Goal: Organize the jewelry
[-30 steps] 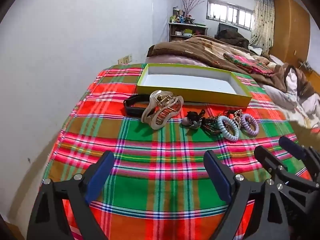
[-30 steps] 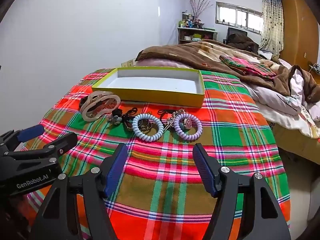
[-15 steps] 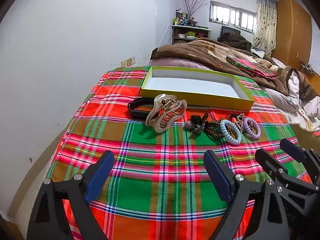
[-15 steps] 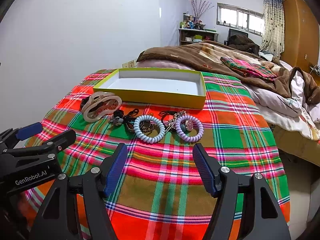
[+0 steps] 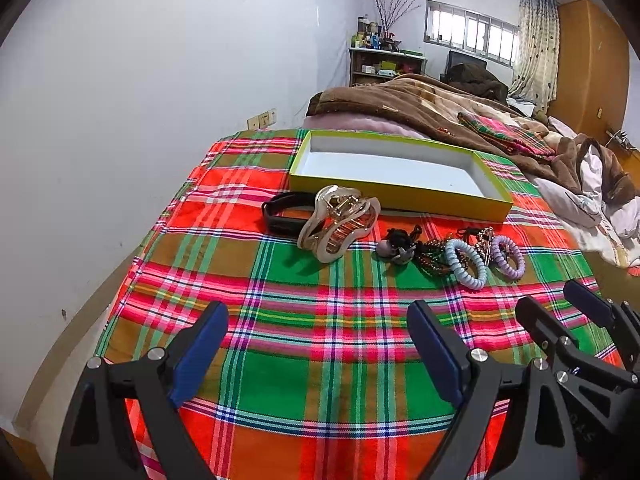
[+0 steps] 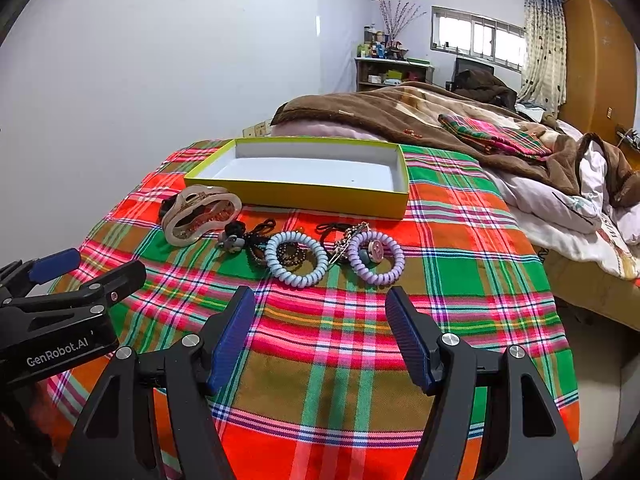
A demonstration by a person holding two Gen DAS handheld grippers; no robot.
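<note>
A shallow yellow-green box point(image 5: 400, 196) point(image 6: 320, 196) with a white inside lies empty on the plaid cloth point(image 5: 320, 360). In front of it lie a black band point(image 5: 276, 216), a beige claw clip point(image 5: 340, 224) point(image 6: 200, 216), a small black-and-grey clip point(image 5: 394, 246) point(image 6: 232, 238), a beaded bracelet point(image 5: 434, 258), a pale blue spiral tie point(image 5: 466, 264) point(image 6: 296, 258), a metal hairpin point(image 6: 348, 240) and a lilac spiral tie point(image 5: 508, 256) point(image 6: 376, 258). My left gripper point(image 5: 316, 344) is open and empty, well short of the claw clip. My right gripper point(image 6: 320, 328) is open and empty, just short of the spiral ties.
A white wall point(image 5: 120, 120) runs close along the left of the plaid table. A bed with a brown blanket point(image 6: 420, 112) and a white quilt point(image 6: 560, 208) lies behind and to the right. The floor point(image 6: 592, 360) drops off past the table's right edge.
Both views have tilted slightly upward and drawn back a little, so the box and jewelry sit a bit lower and farther. Both grippers stay open; nothing on the cloth moved.
</note>
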